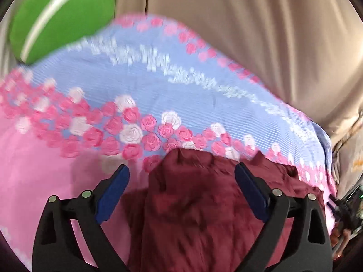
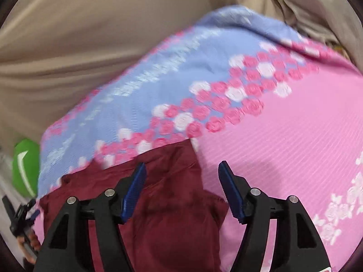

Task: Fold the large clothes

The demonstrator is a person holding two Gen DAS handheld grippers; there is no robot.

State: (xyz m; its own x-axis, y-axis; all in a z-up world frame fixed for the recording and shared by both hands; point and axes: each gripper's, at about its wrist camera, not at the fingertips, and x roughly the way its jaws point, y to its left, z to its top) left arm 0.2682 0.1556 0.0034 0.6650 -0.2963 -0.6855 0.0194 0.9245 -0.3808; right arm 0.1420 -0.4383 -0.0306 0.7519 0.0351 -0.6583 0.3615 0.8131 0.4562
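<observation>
A dark red garment (image 1: pixel 192 204) lies crumpled on a pink and blue bedspread with roses (image 1: pixel 158 86). My left gripper (image 1: pixel 181 170) is open above the garment, its blue pads spread wide, nothing between them. In the right wrist view the same garment (image 2: pixel 172 215) lies low at centre and left on the bedspread (image 2: pixel 283 136). My right gripper (image 2: pixel 181 166) is open above the garment's right edge, holding nothing.
A green cushion with a white stripe (image 1: pixel 61 18) sits at the bed's far left corner, also in the right wrist view (image 2: pixel 25 165). Beige curtain fabric (image 1: pixel 249 22) hangs behind the bed. The other gripper shows at the frame edge (image 2: pixel 20 217).
</observation>
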